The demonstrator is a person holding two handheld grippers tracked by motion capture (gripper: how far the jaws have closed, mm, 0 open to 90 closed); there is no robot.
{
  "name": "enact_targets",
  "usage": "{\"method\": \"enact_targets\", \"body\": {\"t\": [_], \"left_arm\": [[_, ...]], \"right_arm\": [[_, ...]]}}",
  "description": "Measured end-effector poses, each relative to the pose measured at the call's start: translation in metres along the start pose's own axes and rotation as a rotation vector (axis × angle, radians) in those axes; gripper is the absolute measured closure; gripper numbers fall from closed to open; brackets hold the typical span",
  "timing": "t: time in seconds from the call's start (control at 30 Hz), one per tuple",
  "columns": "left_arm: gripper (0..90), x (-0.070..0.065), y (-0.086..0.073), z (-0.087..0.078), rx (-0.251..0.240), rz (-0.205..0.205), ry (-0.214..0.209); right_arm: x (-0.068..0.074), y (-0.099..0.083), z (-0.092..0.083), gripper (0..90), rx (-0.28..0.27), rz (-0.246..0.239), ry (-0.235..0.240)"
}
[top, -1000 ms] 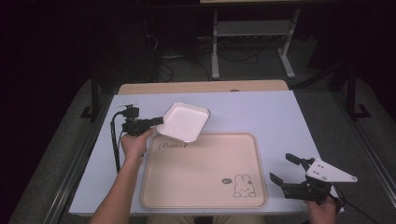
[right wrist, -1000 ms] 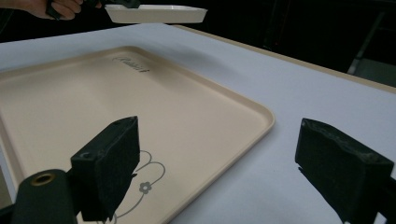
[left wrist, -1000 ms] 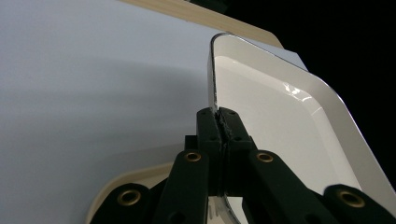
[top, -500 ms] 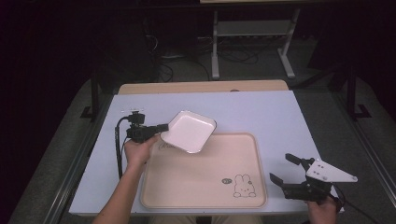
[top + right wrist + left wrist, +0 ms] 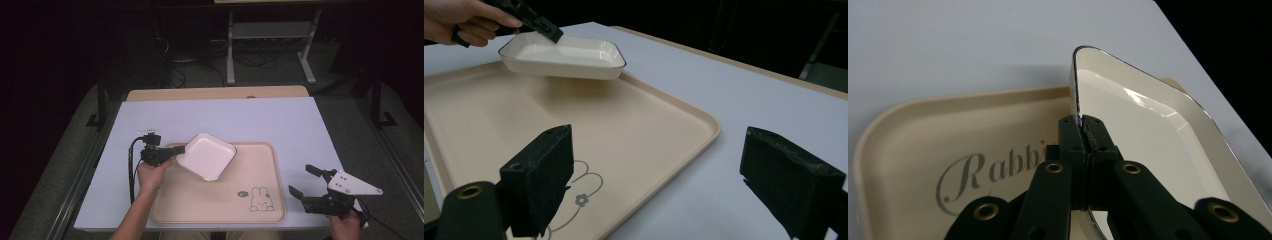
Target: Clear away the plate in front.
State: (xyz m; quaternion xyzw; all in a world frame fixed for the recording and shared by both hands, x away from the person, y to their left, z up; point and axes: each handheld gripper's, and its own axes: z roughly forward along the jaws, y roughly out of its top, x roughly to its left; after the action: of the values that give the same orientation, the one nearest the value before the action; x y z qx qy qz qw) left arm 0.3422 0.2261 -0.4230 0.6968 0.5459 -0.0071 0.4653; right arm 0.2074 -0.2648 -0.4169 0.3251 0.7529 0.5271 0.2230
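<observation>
Pale blue table [image 5: 260,120]; beige rabbit tray [image 5: 200,205] on it.

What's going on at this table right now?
A person holds a gripper in each hand. The left gripper is shut on the rim of a white dish, holding it in the air above the beige tray. The right gripper rests open beside the tray, holding nothing.

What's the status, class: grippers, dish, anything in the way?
Left gripper shut on white dish rim, held above beige rabbit tray. Right gripper open, empty, beside tray. Nothing in the way.
</observation>
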Motion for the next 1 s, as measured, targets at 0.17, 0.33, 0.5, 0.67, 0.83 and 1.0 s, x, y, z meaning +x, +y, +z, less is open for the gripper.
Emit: {"method": "enact_targets", "body": {"t": [0.17, 0.33, 0.5, 0.67, 0.83, 1.0], "left_arm": [[88.6, 0.001, -0.011, 0.0, -0.002, -0.018, -0.009], [88.6, -0.001, -0.018, 0.001, 0.004, -0.021, -0.003], [88.6, -0.003, -0.025, 0.001, -0.002, -0.021, -0.007], [88.6, -0.003, -0.028, 0.0, 0.009, -0.016, -0.001], [88.6, -0.002, -0.033, -0.003, 0.012, -0.016, 0.017], [88.6, -0.004, -0.039, -0.008, 0.022, 0.02, 0.069]], "right_arm": [[0.0, 0.0, 0.001, 13.0, 0.001, -0.005, 0.003], [0.001, 0.0, 0.001, 13.0, 0.002, -0.005, 0.001], [0.001, 0.0, 0.001, 13.0, 0.003, -0.005, 0.003], [0.001, 0.001, 0.001, 13.0, 0.003, -0.006, 0.003], [0.001, 0.001, 0.0, 13.0, 0.001, -0.006, 0.002], [0.001, 0.001, 0.001, 13.0, 0.002, -0.009, 0.006]]}}
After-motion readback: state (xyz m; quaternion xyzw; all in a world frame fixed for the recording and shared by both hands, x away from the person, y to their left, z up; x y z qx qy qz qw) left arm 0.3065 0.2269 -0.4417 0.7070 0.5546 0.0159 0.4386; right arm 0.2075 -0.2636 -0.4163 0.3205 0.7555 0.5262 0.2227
